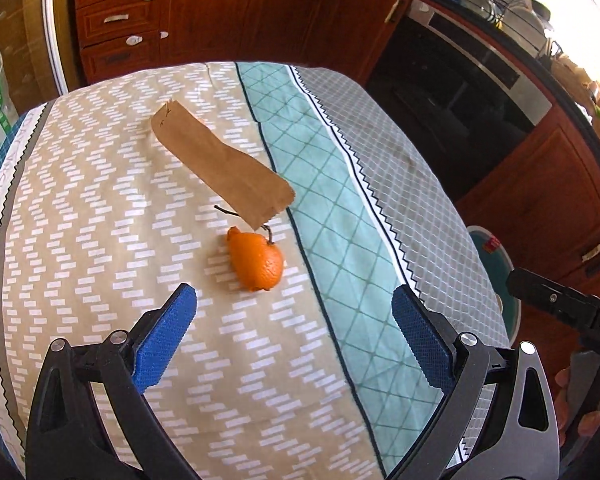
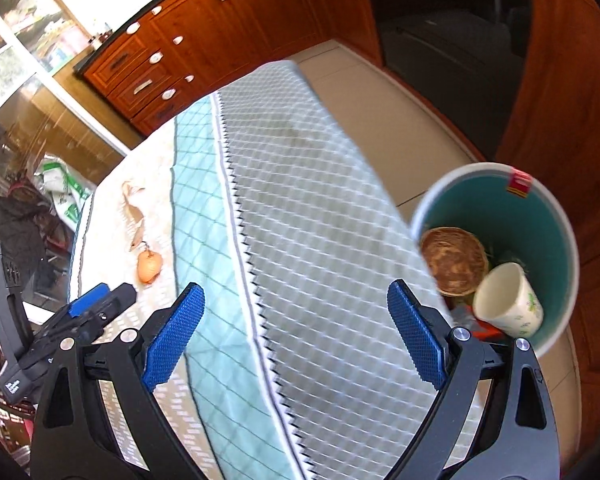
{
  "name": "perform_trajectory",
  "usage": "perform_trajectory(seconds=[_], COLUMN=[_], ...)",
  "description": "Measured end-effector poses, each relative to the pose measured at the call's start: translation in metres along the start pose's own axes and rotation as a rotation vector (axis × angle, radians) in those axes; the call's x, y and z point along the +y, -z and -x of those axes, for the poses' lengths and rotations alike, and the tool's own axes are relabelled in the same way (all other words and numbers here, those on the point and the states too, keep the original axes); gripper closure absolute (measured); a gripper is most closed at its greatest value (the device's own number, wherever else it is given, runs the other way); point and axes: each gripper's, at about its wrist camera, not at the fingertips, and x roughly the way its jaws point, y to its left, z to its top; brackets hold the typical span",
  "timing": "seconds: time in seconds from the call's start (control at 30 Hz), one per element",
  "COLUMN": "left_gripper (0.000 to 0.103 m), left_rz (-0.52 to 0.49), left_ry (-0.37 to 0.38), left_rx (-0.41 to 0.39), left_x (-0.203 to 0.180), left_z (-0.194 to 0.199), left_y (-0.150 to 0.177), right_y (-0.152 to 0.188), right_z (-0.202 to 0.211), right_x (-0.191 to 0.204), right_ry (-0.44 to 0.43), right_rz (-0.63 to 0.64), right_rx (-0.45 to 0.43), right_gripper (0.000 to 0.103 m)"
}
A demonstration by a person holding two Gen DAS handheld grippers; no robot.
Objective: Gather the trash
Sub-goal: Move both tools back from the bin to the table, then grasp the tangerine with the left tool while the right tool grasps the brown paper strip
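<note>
left wrist view: the left gripper (image 1: 293,306) hangs over the table (image 1: 400,152) with its jaws apart and empty. just ahead lies an orange peel (image 1: 255,260), and a strip of brown paper (image 1: 219,160) touches its stem, so i'd say both still need collecting.

right wrist view: the right gripper (image 2: 295,304) is wide apart too, holding nothing. the teal bin (image 2: 540,216) beside the table already holds a paper cup (image 2: 508,304) and a round brown thing (image 2: 454,260), so part of the job looks done.

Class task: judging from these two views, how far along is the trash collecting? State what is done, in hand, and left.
Done: the bin beside the table already holds a paper cup and a round brown piece. In hand: nothing; the left gripper and right gripper are both open and empty. Left: the orange peel and the brown paper strip on the tablecloth.
</note>
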Motion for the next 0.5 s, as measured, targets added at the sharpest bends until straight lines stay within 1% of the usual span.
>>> perform_trajectory(seconds=[0.07, 0.23, 0.27, 0.33, 0.37, 0.5], left_gripper=[0.013, 0.021, 0.029, 0.034, 0.039, 0.044], left_rz=[-0.002, -0.005, -0.01, -0.014, -0.018, -0.034], left_ry=[0.001, -0.017, -0.022, -0.014, -0.013, -0.018], left_rx=[0.008, 0.017, 0.017, 0.031, 0.031, 0.044], left_x=[0.006, 0.015, 0.016, 0.016, 0.014, 0.009], left_z=[-0.005, -0.016, -0.018, -0.023, -0.024, -0.035], left_y=[-0.002, -0.007, -0.008, -0.01, -0.01, -0.011], right_y=[-0.002, -0.007, -0.008, -0.01, -0.011, -0.016], right_z=[-0.012, -0.036, -0.039, -0.045, -0.048, -0.058], right_x=[0.014, 0.038, 0.04, 0.043, 0.044, 0.046], right_ry=[-0.012, -0.03, -0.034, -0.039, -0.039, -0.05], right_rz=[0.024, 0.069, 0.069, 0.07, 0.071, 0.074], right_rx=[0.012, 0.044, 0.047, 0.048, 0.048, 0.052], right_gripper=[0.014, 0.014, 0.014, 0.014, 0.014, 0.014])
